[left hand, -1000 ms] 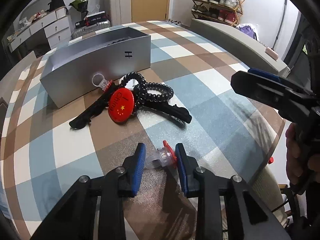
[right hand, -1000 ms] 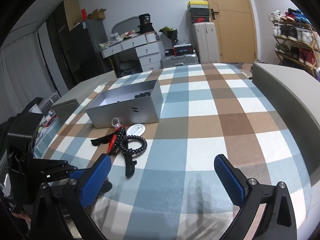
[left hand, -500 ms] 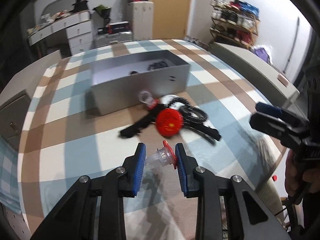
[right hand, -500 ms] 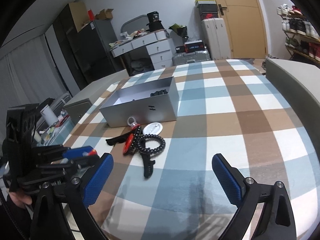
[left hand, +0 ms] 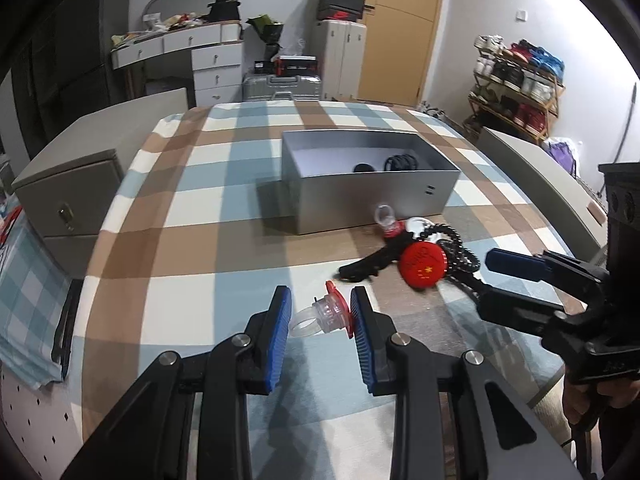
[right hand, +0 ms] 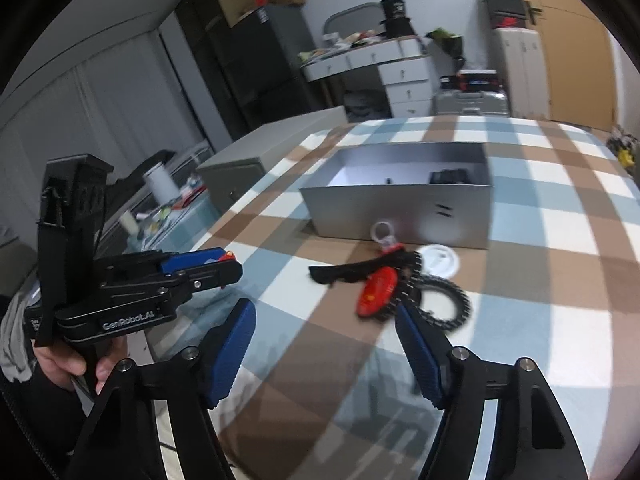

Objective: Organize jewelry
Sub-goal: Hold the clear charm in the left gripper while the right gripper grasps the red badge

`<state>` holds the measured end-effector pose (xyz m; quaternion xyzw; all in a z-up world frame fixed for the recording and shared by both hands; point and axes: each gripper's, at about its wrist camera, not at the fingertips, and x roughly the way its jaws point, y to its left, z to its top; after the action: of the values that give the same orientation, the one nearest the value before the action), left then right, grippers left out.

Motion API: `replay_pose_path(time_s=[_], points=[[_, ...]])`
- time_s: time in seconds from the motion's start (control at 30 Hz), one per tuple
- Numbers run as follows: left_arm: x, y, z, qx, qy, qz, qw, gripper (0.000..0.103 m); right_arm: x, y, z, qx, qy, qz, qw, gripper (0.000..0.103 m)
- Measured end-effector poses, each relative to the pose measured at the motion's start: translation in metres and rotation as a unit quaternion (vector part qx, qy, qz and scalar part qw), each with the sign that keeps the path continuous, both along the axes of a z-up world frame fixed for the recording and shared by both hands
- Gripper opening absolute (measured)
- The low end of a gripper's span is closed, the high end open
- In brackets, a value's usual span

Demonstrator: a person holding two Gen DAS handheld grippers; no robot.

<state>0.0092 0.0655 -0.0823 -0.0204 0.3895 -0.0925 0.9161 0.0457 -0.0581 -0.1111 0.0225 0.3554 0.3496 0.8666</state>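
The left gripper is clamping a clear toy ring with a red top between its blue pads, holding it above the checked cloth. In the right wrist view this gripper is sitting at the left, a hand gripping its handle, with a bit of red showing at its tip.

Further right, a grey box is standing open on the cloth, with dark items lying inside. Just in front of it a pile is lying: a second ring, a black hair clip, a red badge, a black coil tie and a white disc.

The right gripper is hovering with its jaws spread wide and holding nothing, its right pad sitting in front of the coil tie. In the left wrist view it is reaching in from the right edge near the pile.
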Motion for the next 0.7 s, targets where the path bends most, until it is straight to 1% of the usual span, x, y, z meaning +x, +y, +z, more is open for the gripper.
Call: replay_pose_path(time_s=[0.1, 0.13, 0.2, 0.3, 0.37, 0.43, 0.57, 0.67, 0.7], points=[[-0.001, 0.004, -0.002, -0.004, 0.001, 0.001, 1.0000, 0.025, 0.009, 0.009, -0.001, -0.025, -0.007, -0.003, 1.000, 0.069], [-0.002, 0.005, -0.003, -0.004, 0.002, 0.001, 1.0000, 0.025, 0.013, 0.013, -0.002, -0.042, -0.006, -0.013, 0.999, 0.067], [-0.002, 0.007, -0.004, -0.008, 0.005, 0.001, 1.0000, 0.025, 0.020, 0.018, -0.005, -0.062, -0.004, -0.016, 0.998, 0.063], [-0.002, 0.012, -0.005, -0.013, 0.008, 0.004, 0.9999, 0.025, 0.024, 0.024, -0.006, -0.086, -0.010, -0.016, 0.996, 0.062], [-0.002, 0.014, -0.005, -0.015, 0.007, 0.007, 0.9998, 0.025, 0.024, 0.030, -0.008, -0.113, -0.020, -0.016, 0.993, 0.060], [-0.003, 0.016, -0.005, -0.016, 0.008, 0.008, 0.9998, 0.025, 0.023, 0.038, -0.011, -0.145, -0.033, -0.015, 0.989, 0.055], [-0.004, 0.023, -0.006, -0.018, 0.005, 0.017, 0.9997, 0.025, 0.021, 0.052, -0.017, -0.198, -0.058, -0.012, 0.978, 0.054], [-0.003, 0.029, -0.008, -0.025, 0.011, 0.025, 0.9993, 0.025, 0.019, 0.061, -0.024, -0.247, -0.081, -0.014, 0.966, 0.053], [-0.003, 0.030, -0.008, -0.027, 0.011, 0.027, 0.9992, 0.025, 0.018, 0.064, -0.027, -0.259, -0.085, -0.013, 0.962, 0.050]])
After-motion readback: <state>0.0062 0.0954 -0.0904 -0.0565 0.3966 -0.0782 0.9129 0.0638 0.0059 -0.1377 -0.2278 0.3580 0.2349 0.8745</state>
